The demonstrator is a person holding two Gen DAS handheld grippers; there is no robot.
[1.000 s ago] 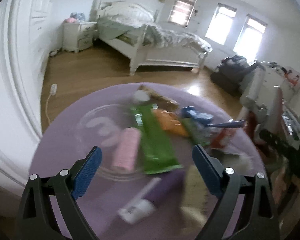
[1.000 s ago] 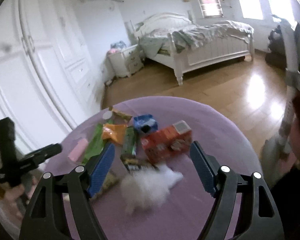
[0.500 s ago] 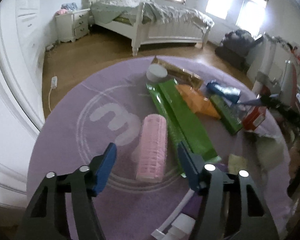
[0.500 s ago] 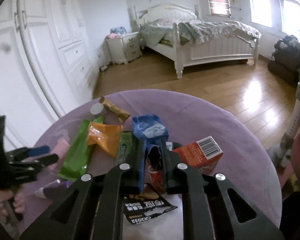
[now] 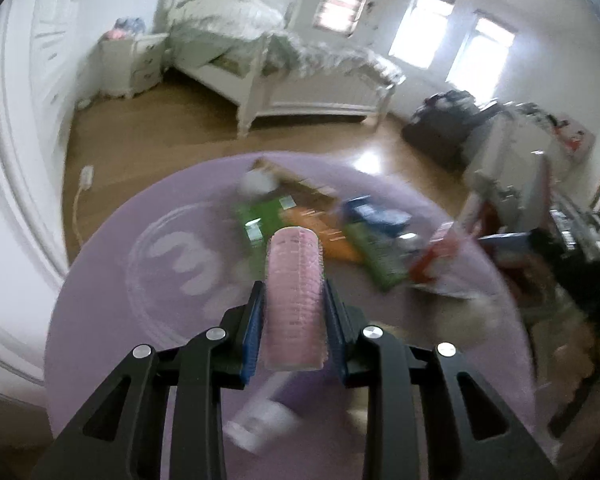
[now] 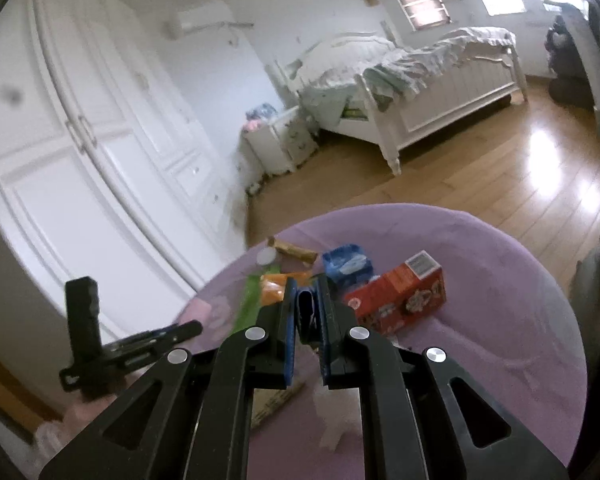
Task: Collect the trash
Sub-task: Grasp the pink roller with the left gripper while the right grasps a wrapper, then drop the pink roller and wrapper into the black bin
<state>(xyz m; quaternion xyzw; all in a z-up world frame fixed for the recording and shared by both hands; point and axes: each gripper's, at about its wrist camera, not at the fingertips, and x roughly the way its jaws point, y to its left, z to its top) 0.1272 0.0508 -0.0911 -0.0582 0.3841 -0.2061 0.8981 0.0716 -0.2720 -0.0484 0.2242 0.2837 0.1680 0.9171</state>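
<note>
The left claw (image 5: pixel 294 304) is clamped on a pink hair roller (image 5: pixel 295 296), lifted above the round purple worktop (image 5: pixel 112 320). Only the right wrist view shows the right claw (image 6: pixel 307 312) pinched narrow on a dark folded wrapper (image 6: pixel 306 312). On that worktop, the red carton (image 6: pixel 396 296) sits at 2 o'clock from it, the blue packet (image 6: pixel 346 266) at 1 o'clock, the orange packet (image 6: pixel 274 288) at 11 o'clock. The left view's litter is blurred; a purple tube (image 5: pixel 268 408) lies under the roller.
</note>
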